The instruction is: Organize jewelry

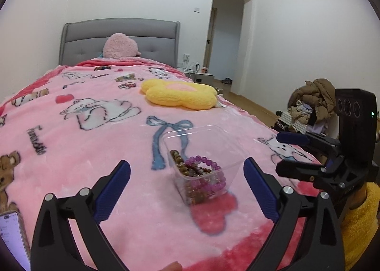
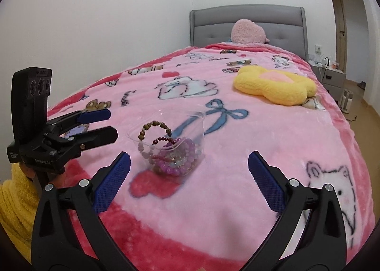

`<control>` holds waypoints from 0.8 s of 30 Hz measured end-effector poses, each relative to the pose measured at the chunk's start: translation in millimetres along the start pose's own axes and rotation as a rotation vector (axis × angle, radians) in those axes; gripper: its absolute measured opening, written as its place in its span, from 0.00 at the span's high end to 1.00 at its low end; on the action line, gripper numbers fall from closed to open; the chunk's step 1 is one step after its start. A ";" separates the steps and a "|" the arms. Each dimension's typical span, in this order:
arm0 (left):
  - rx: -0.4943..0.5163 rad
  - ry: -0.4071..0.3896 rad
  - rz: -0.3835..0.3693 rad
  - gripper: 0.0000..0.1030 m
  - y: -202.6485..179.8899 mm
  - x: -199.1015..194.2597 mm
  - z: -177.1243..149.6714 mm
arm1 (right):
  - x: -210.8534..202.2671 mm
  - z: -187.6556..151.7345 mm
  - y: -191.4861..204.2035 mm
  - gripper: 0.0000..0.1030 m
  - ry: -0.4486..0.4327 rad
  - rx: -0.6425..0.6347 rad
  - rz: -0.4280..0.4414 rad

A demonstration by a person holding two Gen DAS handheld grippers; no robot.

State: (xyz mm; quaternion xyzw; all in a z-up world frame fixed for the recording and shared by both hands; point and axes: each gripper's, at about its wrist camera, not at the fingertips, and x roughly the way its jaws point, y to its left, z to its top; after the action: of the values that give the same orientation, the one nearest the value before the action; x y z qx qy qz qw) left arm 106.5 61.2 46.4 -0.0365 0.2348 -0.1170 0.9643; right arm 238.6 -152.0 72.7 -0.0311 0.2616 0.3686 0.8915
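Note:
A clear plastic box [image 1: 228, 152] stands on the pink blanket and holds several bead bracelets [image 1: 201, 176], purple, brown and dark red. In the right wrist view the box [image 2: 197, 126] shows a brown bracelet [image 2: 154, 128] sticking up over its rim. My left gripper [image 1: 187, 187] is open and empty, just in front of the box; it also shows in the right wrist view [image 2: 106, 126] left of the box. My right gripper [image 2: 190, 180] is open and empty, in front of the box; it shows in the left wrist view [image 1: 282, 152] to the box's right.
The bed's pink cartoon blanket [image 1: 95, 142] fills both views. A yellow flower cushion [image 1: 180, 95] lies farther up the bed, a pink plush [image 1: 121, 45] at the grey headboard. A phone [image 1: 11, 235] lies at the near left. A pile of clothes [image 1: 311, 102] sits right of the bed.

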 end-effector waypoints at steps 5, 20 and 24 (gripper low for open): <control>0.008 -0.003 0.034 0.05 2.0 4.9 -3.3 | 9.6 -4.5 7.8 0.08 0.021 -0.039 0.003; 0.004 -0.003 0.014 0.05 1.2 11.1 -10.9 | 6.3 -9.0 5.1 0.08 -0.035 -0.011 0.038; 0.014 -0.006 0.019 0.05 -1.5 10.4 -12.7 | 3.5 -9.8 5.5 0.08 -0.046 -0.013 0.036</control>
State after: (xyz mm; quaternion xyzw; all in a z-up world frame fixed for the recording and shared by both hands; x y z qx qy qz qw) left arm 109.2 57.0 30.7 -0.0279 0.2315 -0.1094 0.9663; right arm 232.6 -148.2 63.4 -0.0239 0.2390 0.3868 0.8903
